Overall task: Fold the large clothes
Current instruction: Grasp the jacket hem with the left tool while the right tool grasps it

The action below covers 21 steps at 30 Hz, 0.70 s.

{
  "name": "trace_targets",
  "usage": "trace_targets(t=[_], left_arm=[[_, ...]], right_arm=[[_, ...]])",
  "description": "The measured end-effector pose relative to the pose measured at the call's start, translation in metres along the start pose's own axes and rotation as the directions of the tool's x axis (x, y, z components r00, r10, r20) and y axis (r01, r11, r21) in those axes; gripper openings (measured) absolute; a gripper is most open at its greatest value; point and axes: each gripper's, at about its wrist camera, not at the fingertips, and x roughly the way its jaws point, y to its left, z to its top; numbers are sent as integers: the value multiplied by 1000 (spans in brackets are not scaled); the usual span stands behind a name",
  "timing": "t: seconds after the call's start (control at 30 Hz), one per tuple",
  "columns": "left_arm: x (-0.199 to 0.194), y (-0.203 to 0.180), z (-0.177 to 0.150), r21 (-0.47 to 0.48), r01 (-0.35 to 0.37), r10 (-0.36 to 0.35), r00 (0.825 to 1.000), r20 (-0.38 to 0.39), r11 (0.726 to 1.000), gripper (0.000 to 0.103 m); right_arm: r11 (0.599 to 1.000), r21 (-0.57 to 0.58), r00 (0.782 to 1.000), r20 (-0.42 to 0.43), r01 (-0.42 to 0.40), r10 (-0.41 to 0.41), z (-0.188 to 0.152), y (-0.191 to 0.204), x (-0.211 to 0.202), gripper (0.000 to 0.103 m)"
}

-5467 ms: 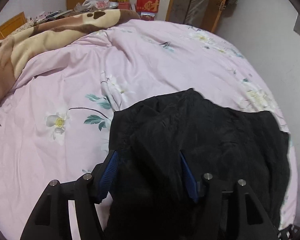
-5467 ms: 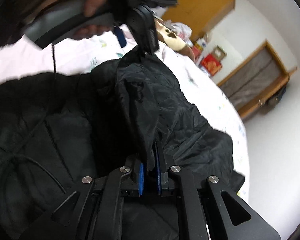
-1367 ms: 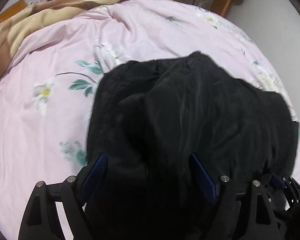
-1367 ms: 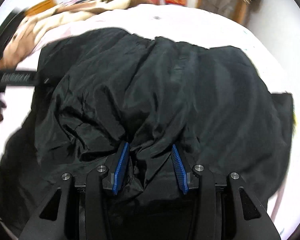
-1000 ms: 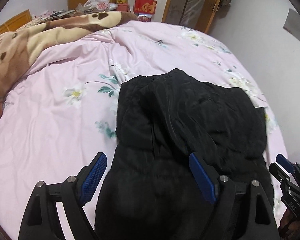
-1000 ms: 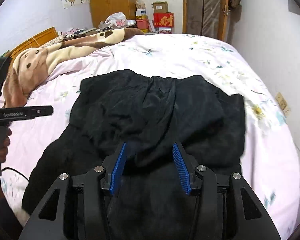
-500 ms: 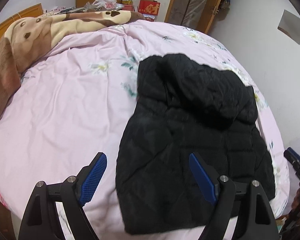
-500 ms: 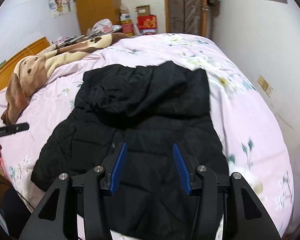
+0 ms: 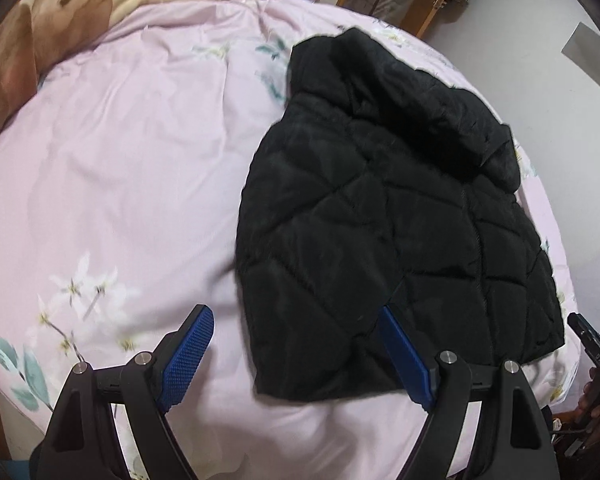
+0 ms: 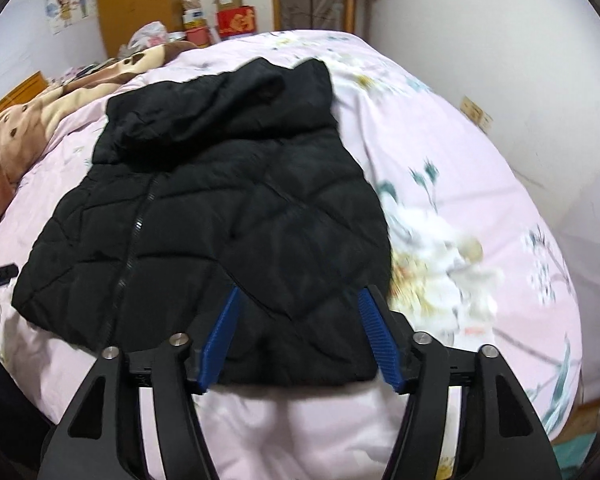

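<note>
A black quilted hooded jacket [image 9: 392,208] lies flat on the pink floral bedsheet [image 9: 132,168], front zipper up, hood at the far end. It also shows in the right wrist view [image 10: 236,216]. My left gripper [image 9: 296,340] is open and empty, just above the jacket's near left hem corner. My right gripper [image 10: 298,328] is open and empty, over the jacket's near right hem. The right gripper's tip shows at the left view's right edge [image 9: 592,344].
A brown and cream blanket [image 9: 60,8] is bunched at the bed's far left, and shows in the right wrist view [image 10: 28,128]. Boxes [image 10: 234,16], a wooden wardrobe [image 10: 136,0] and a door stand behind the bed. A white wall [image 10: 520,60] runs along the right.
Both grippers let go of the jacket and drew back toward the bed's near edge. The jacket now lies spread flat with its hem toward me.
</note>
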Motion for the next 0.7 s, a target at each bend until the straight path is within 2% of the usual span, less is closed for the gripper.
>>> trace_targets(t=[0.17, 0.37, 0.6, 0.67, 0.7], left_arm=[[19, 6, -11, -3, -10, 10, 999, -43, 1000, 84], [38, 19, -17, -93, 23, -31, 996, -85, 995, 84], [48, 15, -13, -133, 56, -68, 993, -92, 990, 84], [50, 10, -12, -120, 42, -52, 995, -88, 992, 84], [50, 7, -12, -107, 39, -47, 996, -78, 993, 77]], right_arm=[[998, 67, 1000, -23, 20, -19, -16, -22, 10, 70], [993, 114, 998, -64, -13, 20, -30, -35, 27, 70], [988, 149, 995, -78, -49, 61, -31, -40, 44, 70], [985, 163, 994, -78, -64, 77, -29, -40, 46, 70], [984, 169, 994, -81, -65, 79, -28, -40, 47, 69]])
